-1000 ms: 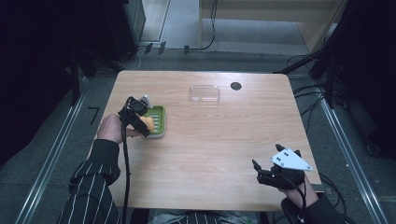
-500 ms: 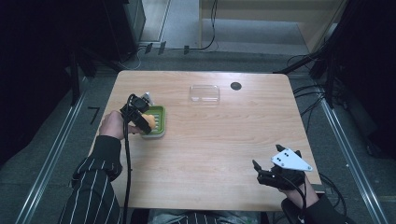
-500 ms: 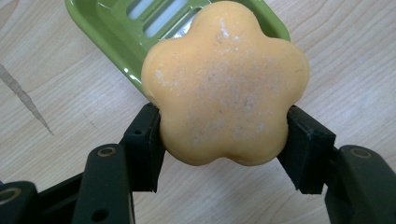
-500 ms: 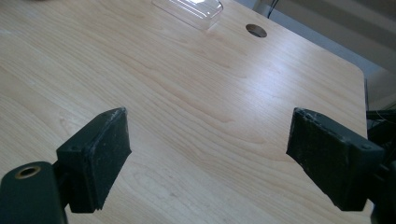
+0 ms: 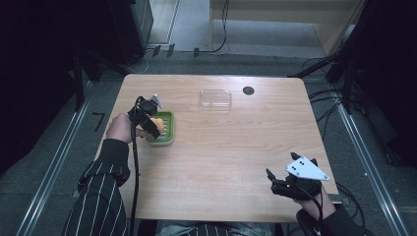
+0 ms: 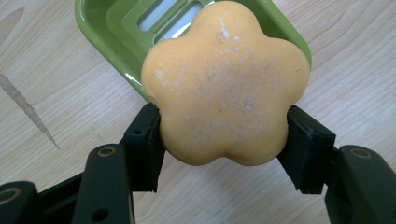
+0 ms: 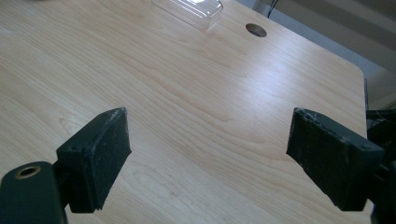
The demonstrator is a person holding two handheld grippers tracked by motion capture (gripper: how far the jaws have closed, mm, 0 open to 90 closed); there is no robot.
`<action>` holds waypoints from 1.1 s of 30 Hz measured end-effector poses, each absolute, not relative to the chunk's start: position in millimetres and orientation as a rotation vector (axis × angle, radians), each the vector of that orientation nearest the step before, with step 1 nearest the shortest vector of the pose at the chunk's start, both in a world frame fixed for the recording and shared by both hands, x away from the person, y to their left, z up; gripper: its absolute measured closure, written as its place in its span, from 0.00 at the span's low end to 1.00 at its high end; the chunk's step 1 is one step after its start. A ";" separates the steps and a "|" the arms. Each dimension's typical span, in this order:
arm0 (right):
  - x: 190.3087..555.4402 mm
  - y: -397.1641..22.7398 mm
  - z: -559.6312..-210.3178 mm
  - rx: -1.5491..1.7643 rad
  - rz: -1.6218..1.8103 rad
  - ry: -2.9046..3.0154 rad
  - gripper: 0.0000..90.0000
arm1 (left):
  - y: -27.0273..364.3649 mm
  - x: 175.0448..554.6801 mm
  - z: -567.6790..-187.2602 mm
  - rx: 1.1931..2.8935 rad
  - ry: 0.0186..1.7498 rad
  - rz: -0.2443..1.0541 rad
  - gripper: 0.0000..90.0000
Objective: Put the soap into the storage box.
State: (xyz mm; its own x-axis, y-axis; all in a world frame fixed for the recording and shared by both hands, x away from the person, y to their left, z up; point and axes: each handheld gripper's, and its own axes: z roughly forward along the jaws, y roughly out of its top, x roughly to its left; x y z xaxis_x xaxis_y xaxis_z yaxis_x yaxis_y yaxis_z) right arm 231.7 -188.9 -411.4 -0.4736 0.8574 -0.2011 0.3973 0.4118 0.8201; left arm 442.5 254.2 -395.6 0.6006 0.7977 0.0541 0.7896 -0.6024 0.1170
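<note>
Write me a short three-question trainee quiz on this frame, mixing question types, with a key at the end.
1. True or false: the left gripper is shut on the orange flower-shaped soap bar.
2. Multiple choice: the green slatted plastic soap dish lies on the wooden table
A. near the table's left edge in the high view
B. beside the right gripper
C. inside the clear plastic lid
3. Fill in: the right gripper's jaws are ____ and hold nothing.

Key: 1 true; 2 A; 3 open
</note>
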 end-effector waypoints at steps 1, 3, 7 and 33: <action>231.7 -188.9 -411.4 1.061 0.955 2.048 0.15 | 254.2 442.5 -395.6 2.738 1.360 0.154 0.44; 231.7 -189.0 -411.4 1.064 0.956 2.046 0.15 | 253.5 444.2 -396.7 2.735 1.358 0.154 0.44; 231.7 -189.0 -411.5 1.063 0.955 2.046 0.15 | 251.9 449.3 -399.4 2.746 1.355 0.152 0.44; 231.6 -189.4 -411.6 1.065 0.953 2.044 0.15 | 235.6 463.3 -415.1 2.814 1.352 0.268 0.44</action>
